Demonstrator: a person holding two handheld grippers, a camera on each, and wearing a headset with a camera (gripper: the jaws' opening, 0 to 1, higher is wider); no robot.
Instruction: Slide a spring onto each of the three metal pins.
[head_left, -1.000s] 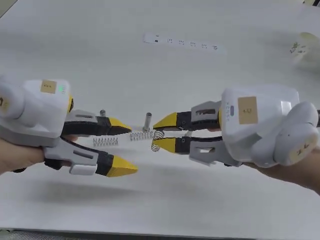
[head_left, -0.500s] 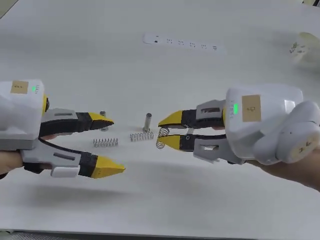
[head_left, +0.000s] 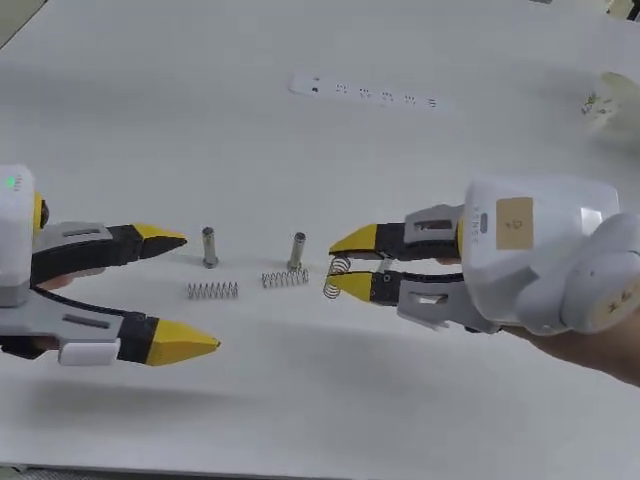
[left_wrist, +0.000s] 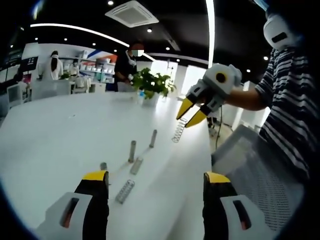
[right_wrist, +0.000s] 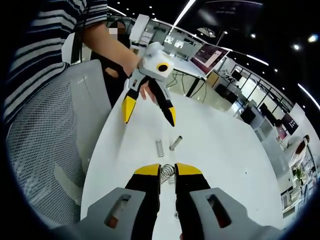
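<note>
Two yellow tips of the right claw (head_left: 335, 266) are pinching one spring (right_wrist: 167, 171), almost closed on it, over the white table (head_left: 300, 400). The left claw (left_wrist: 155, 176) is gaping wide, gripping nothing. Two more springs (head_left: 212, 290) are lying just beside two upright pins (head_left: 298, 250).

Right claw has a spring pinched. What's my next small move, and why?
Probably ease the right claw toward the nearest pin until the lower end of the spring hangs over the pin's top. The claw is shut on the spring just beside that pin, which stands upright and bare. The left claw is open, farther off, holding nothing.
</note>
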